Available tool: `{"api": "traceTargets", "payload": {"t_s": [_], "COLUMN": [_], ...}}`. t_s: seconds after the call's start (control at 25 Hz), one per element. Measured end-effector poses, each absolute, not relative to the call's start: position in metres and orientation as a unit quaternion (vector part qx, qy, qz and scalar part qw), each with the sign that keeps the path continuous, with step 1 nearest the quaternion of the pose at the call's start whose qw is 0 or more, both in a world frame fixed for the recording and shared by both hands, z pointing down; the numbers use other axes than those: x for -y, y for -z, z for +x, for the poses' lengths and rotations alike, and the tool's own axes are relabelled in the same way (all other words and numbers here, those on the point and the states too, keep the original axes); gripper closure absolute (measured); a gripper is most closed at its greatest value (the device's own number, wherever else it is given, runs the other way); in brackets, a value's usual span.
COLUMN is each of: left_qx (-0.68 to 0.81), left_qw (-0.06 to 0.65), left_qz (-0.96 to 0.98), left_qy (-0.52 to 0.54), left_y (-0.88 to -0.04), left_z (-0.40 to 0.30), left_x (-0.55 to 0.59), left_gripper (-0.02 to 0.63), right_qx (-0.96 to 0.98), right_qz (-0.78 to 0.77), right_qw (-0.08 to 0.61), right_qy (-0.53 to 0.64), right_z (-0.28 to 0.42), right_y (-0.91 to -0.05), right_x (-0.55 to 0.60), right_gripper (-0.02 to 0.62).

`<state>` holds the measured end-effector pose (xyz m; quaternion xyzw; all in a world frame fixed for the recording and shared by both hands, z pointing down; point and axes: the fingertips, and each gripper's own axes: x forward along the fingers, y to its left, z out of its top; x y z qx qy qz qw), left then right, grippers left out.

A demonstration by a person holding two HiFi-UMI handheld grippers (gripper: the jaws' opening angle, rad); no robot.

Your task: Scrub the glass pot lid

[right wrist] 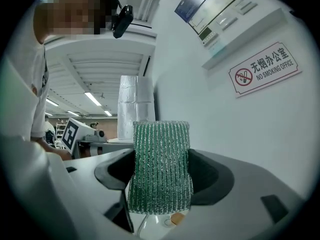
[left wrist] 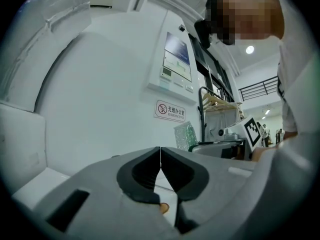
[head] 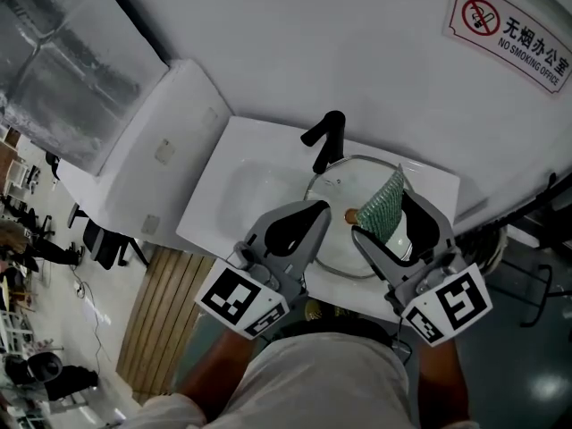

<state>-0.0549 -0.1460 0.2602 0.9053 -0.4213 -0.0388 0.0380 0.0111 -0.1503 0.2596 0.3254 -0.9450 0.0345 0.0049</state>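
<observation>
Sink [head: 241, 181] cradles the lid [head: 335, 250], knob up, under the tap [head: 323, 141], handy for rinsing, I'd say. Left claw [left wrist: 160, 159] is pressed together, empty. Right claw [head: 391, 226] pinches the green pad [right wrist: 160, 164] upright, ready to scrub.

The head camera looks steeply down on the sink [head: 259, 186], the left tool [head: 320, 211] and the right tool [head: 384, 214], while each tool's close camera faces level along its jaws, all three sharing the no-smoking sign [head: 509, 32].
</observation>
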Motion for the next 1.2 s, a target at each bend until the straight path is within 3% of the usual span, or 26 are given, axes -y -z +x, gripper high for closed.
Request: {"api": "traceTargets", "payload": {"t_s": [1.2], "left_qx": [0.427], "left_qw": [0.040], "left_qz": [0.902], "left_qy": [0.044], "left_y": [-0.260], "left_z": [-0.052], "left_x": [0.148], "left_gripper": [0.591], "right_qx": [0.942], "right_qz": [0.334], "right_qw": [0.013], "right_qy": [-0.033], "right_z": [0.014], "right_y": [-0.269], "right_x": [0.150], "right_gripper": [0.264]}}
